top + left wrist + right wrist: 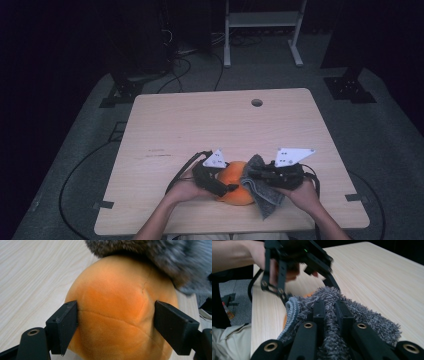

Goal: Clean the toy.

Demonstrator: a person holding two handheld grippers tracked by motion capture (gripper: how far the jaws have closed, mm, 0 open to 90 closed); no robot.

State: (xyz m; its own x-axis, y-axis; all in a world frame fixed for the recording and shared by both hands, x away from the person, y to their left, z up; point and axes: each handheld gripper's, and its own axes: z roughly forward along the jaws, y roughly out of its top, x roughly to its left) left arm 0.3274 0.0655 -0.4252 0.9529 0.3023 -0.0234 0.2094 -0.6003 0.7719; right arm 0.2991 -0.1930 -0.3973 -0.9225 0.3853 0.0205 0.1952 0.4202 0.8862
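An orange plush ball (235, 187) sits on the light wooden table (210, 125), near the edge closest to the person, at about 6 o'clock from the table's middle in the high view. The left gripper (227, 188) comes at the ball from its 9 o'clock side; in the left gripper view its two black jaws stand one on each flank of the orange plush ball (117, 312), the left jaw touching the plush at the 9 o'clock side and the right jaw against it at the 3 o'clock side, so the ball is pinched between them. The right gripper (250, 176) lies at the ball's 3 o'clock side, and its jaws are pressed together on a grey shaggy cloth (262, 187), which drapes over the right upper part of the ball and hangs down toward 5 o'clock onto the table. In the right gripper view the right gripper (329, 308) shows its jaws close side by side with a fold of the grey shaggy cloth (367, 320) squeezed between them, the pile spreading out on both sides; a sliver of orange shows beneath the cloth at about 9 o'clock. Beyond it, at 11 o'clock, the left gripper (284, 298) shows with the person's left hand (274, 260) wrapped around its body, slightly blurred. In the left gripper view the grey shaggy cloth (155, 255) lies over the ball's top, from 12 to 2 o'clock. A round hole (256, 102) sits in the table at 12 o'clock, well apart from the ball
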